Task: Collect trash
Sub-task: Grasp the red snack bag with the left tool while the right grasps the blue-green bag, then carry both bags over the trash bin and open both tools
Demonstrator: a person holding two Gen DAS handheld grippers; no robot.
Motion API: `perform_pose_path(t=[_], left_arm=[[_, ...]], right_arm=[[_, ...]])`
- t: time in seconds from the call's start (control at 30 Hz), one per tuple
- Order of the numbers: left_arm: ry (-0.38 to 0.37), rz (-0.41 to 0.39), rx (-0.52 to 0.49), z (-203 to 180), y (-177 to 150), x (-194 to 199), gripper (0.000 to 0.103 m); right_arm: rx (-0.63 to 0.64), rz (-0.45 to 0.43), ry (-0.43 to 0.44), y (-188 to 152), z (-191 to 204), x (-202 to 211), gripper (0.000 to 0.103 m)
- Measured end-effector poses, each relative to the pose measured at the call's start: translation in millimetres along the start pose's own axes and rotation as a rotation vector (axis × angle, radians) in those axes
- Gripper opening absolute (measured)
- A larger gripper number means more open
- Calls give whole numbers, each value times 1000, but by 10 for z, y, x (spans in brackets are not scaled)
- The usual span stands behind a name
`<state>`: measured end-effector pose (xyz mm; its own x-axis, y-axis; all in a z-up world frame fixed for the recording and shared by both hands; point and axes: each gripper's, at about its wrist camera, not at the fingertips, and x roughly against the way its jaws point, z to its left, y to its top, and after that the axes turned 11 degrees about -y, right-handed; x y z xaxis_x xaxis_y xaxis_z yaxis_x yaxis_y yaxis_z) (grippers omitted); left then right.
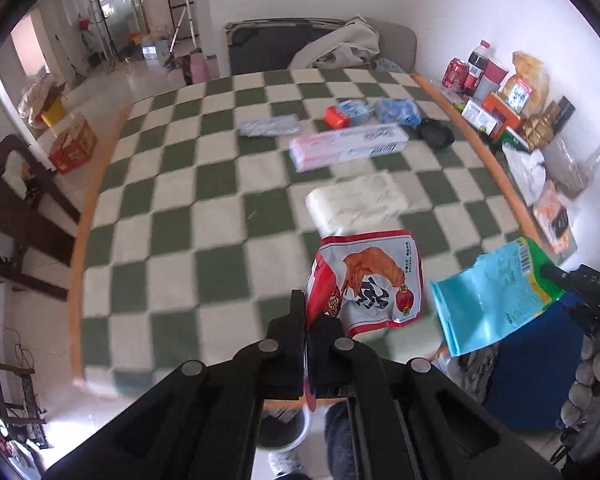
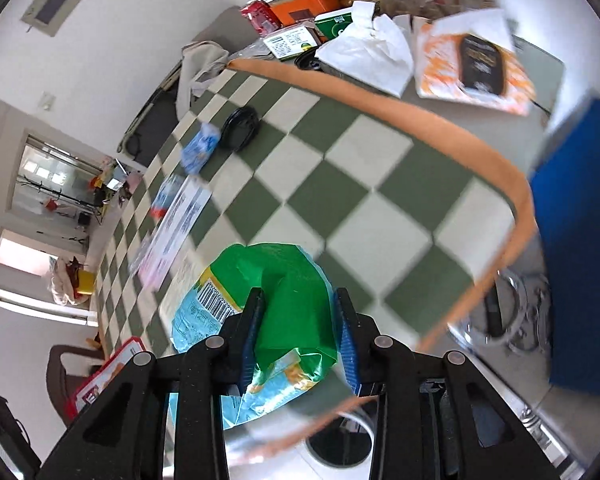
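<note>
My left gripper (image 1: 306,320) is shut on a red and white snack bag (image 1: 376,280) with an orange figure on it, held just above the near edge of the checked table (image 1: 188,208). My right gripper (image 2: 300,312) is shut on a green and light blue snack bag (image 2: 288,300), seen in the left wrist view (image 1: 496,296) at the table's right corner. Both bags hang over the near edge. A white bin (image 2: 336,440) with a dark opening stands on the floor below; it also shows in the left wrist view (image 1: 284,428).
On the table lie a clear plastic bag (image 1: 356,200), a long pink and white packet (image 1: 348,144), blue packets (image 1: 396,110), a black lid (image 1: 434,130) and a grey wrapper (image 1: 266,126). A side shelf (image 1: 512,120) holds bottles and boxes. A blue bin (image 1: 528,368) stands at right.
</note>
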<state>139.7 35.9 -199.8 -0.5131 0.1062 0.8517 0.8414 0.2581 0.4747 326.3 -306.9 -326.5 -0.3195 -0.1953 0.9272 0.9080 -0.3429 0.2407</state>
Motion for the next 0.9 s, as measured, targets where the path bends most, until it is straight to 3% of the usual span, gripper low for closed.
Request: perform_pose_path(t=[0.23,0.4,0.63,0.9], left_arm=[[30,93,42,641,-1131,350,0],[36,213,135,1074,-1814,145,0],[40,335,292,1613,-2607,-828,0],[20,438,400,2149,-3223,-2364,2]], right_arm=[[28,21,-44,-1313,-134,387,36],[64,140,-136,-2257,-256,158,36],[169,254,-266,-3161,-213,-829,36],[241,284,-353,-3891,-222,-2484,36]])
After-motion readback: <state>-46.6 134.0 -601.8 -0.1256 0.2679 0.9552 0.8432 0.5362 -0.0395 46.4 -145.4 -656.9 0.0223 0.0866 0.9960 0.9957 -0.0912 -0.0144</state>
